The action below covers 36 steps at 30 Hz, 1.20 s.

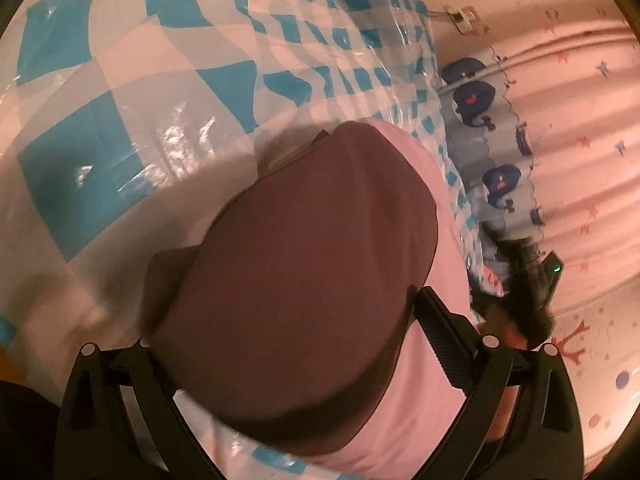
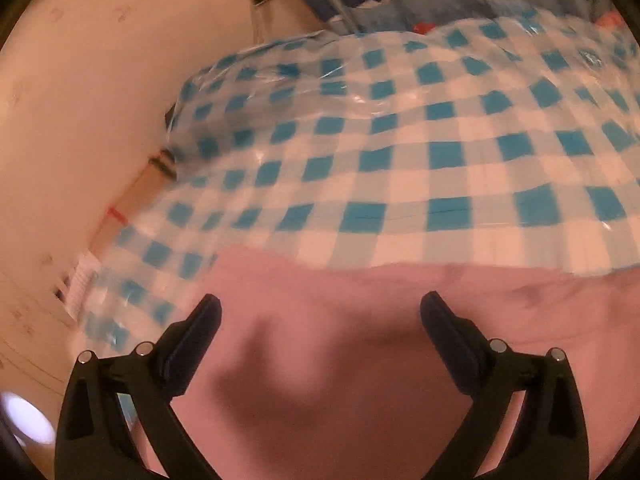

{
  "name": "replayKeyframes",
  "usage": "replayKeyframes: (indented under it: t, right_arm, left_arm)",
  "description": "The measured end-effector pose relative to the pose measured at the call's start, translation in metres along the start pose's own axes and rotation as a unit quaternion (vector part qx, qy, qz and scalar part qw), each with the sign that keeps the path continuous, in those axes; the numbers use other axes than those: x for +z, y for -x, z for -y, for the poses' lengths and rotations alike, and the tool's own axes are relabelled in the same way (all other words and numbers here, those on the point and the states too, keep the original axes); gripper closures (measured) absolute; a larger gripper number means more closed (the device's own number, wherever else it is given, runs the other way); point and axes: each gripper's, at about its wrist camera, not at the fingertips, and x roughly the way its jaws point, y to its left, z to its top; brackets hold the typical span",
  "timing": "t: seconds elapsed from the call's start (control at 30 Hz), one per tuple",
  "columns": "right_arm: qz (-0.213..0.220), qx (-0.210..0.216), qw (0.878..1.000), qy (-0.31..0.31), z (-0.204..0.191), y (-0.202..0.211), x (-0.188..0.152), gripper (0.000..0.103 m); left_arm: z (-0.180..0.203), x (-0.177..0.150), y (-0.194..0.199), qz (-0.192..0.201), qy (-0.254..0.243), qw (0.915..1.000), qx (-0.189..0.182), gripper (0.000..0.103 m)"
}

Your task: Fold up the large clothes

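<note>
A pink garment (image 1: pixel 432 360) lies on a table under a blue-and-white checked plastic cloth (image 1: pixel 100 152). In the left wrist view a dark brown folded part of it (image 1: pixel 296 280) bulges up between my left gripper's fingers (image 1: pixel 444 340). The left gripper (image 1: pixel 280 320) stands wide open around this fold; its left finger is mostly hidden under the fabric. In the right wrist view my right gripper (image 2: pixel 320 312) is open and empty, just above the flat pink garment (image 2: pixel 320 380) near its far edge. The other gripper (image 1: pixel 536 280) shows at the table's right edge.
The checked cloth (image 2: pixel 400 160) covers the table. A curtain with blue whales (image 1: pixel 492 152) and a pink star-print fabric (image 1: pixel 580 140) hang to the right. A pale wall (image 2: pixel 80 120) with a white socket (image 1: pixel 464 16) stands behind.
</note>
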Motion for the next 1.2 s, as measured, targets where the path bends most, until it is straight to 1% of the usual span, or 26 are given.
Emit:
replayKeyframes:
  t: [0.03, 0.07, 0.1, 0.13, 0.2, 0.23, 0.27, 0.33, 0.4, 0.43, 0.47, 0.5, 0.53, 0.57, 0.63, 0.7, 0.77, 0.83, 0.9, 0.93, 0.97, 1.0, 1.03, 1.1, 1.13, 1.2]
  right_arm:
    - [-0.015, -0.025, 0.999, 0.021, -0.003, -0.017, -0.013, 0.007]
    - [-0.029, -0.041, 0.998, 0.039, -0.002, -0.038, -0.031, 0.007]
    - [-0.016, -0.043, 0.998, 0.043, -0.003, -0.036, -0.035, 0.007]
    - [-0.012, -0.046, 0.998, 0.044, -0.004, -0.034, -0.034, 0.007]
    - [-0.040, -0.033, 0.998, 0.035, -0.003, -0.031, -0.021, 0.007]
    - [-0.042, -0.023, 0.999, 0.022, 0.000, -0.022, -0.015, 0.007]
    - [-0.030, -0.016, 0.999, 0.011, 0.001, -0.010, -0.010, 0.007]
    - [0.017, -0.018, 1.000, 0.010, 0.002, 0.029, -0.002, 0.007]
    - [0.067, -0.055, 0.996, 0.025, 0.003, 0.062, -0.002, 0.007]
    - [0.086, -0.081, 0.992, 0.035, 0.006, 0.070, -0.006, 0.007]
    - [0.095, -0.131, 0.985, 0.059, 0.012, 0.065, -0.016, 0.007]
    - [0.054, -0.173, 0.980, 0.079, 0.025, 0.036, -0.029, 0.007]
    - [0.001, -0.177, 0.981, 0.075, 0.037, 0.012, -0.037, 0.006]
    - [-0.028, -0.165, 0.984, 0.058, 0.050, -0.003, -0.042, 0.006]
    - [-0.025, -0.164, 0.984, 0.060, 0.046, 0.002, -0.034, 0.006]
    - [-0.036, -0.132, 0.989, 0.053, 0.046, 0.013, -0.023, 0.006]
    - [-0.009, -0.115, 0.992, 0.047, 0.043, 0.046, -0.014, 0.006]
    - [0.012, -0.119, 0.991, 0.061, 0.037, 0.076, -0.017, 0.006]
    - [0.002, -0.135, 0.988, 0.075, 0.040, 0.077, -0.028, 0.006]
    - [-0.015, -0.152, 0.984, 0.087, 0.045, 0.065, -0.038, 0.006]
    - [-0.056, -0.161, 0.981, 0.092, 0.052, 0.040, -0.055, 0.005]
    - [-0.068, -0.155, 0.982, 0.087, 0.059, 0.030, -0.063, 0.005]
    - [-0.066, -0.158, 0.981, 0.090, 0.058, 0.030, -0.061, 0.006]
    - [-0.066, -0.151, 0.983, 0.080, 0.054, 0.040, -0.052, 0.006]
    - [-0.050, -0.138, 0.986, 0.073, 0.050, 0.054, -0.048, 0.006]
    - [-0.012, -0.138, 0.986, 0.089, 0.037, 0.075, -0.047, 0.006]
  left_arm:
    - [0.001, 0.001, -0.002, -0.004, 0.002, 0.9999, -0.012, 0.009]
    - [0.006, 0.001, -0.004, -0.017, -0.008, 0.9992, -0.035, 0.007]
    - [0.011, -0.001, -0.003, -0.019, -0.016, 0.9992, -0.031, 0.007]
    - [0.014, -0.003, 0.000, -0.012, -0.019, 0.9995, -0.022, 0.007]
    - [0.012, -0.004, 0.000, -0.016, -0.016, 0.9995, -0.022, 0.007]
    - [0.007, -0.003, -0.002, -0.019, -0.007, 0.9995, -0.023, 0.007]
    - [0.003, -0.001, -0.003, -0.020, 0.006, 0.9994, -0.027, 0.007]
    - [-0.003, 0.000, -0.004, -0.022, 0.023, 0.9989, -0.035, 0.007]
    - [-0.002, -0.002, -0.004, -0.019, 0.017, 0.9992, -0.032, 0.007]
    - [0.000, -0.002, -0.005, -0.016, 0.015, 0.9993, -0.030, 0.007]
    - [0.002, -0.002, -0.006, -0.011, 0.013, 0.9995, -0.027, 0.007]
    - [0.005, -0.003, -0.006, -0.005, 0.011, 0.9996, -0.027, 0.007]
    - [0.011, -0.004, -0.004, 0.000, 0.003, 0.9996, -0.028, 0.007]
    - [0.017, -0.007, 0.000, 0.007, -0.011, 0.9995, -0.028, 0.007]
    - [0.032, -0.012, 0.009, 0.023, -0.040, 0.9989, -0.013, 0.007]
    - [0.032, -0.010, 0.007, 0.018, -0.039, 0.9990, -0.010, 0.007]
    - [0.025, -0.006, 0.005, 0.009, -0.028, 0.9995, -0.014, 0.007]
    - [0.017, -0.003, 0.003, 0.002, -0.016, 0.9997, -0.017, 0.007]
    - [0.014, -0.004, -0.002, 0.000, -0.013, 0.9998, -0.017, 0.007]
    - [0.013, -0.005, -0.004, 0.002, -0.012, 0.9998, -0.017, 0.007]
    - [0.014, -0.007, -0.006, 0.002, -0.013, 0.9997, -0.021, 0.007]
    - [0.017, -0.009, -0.007, 0.000, -0.019, 0.9993, -0.033, 0.011]
    - [0.020, -0.010, -0.006, 0.003, -0.023, 0.9992, -0.032, 0.013]
    - [0.018, -0.010, -0.004, 0.004, -0.020, 0.9994, -0.027, 0.024]
    - [0.015, -0.009, -0.004, 0.002, -0.017, 0.9994, -0.029, 0.026]
    - [0.010, -0.008, -0.005, 0.000, -0.018, 0.9993, -0.033, 0.031]
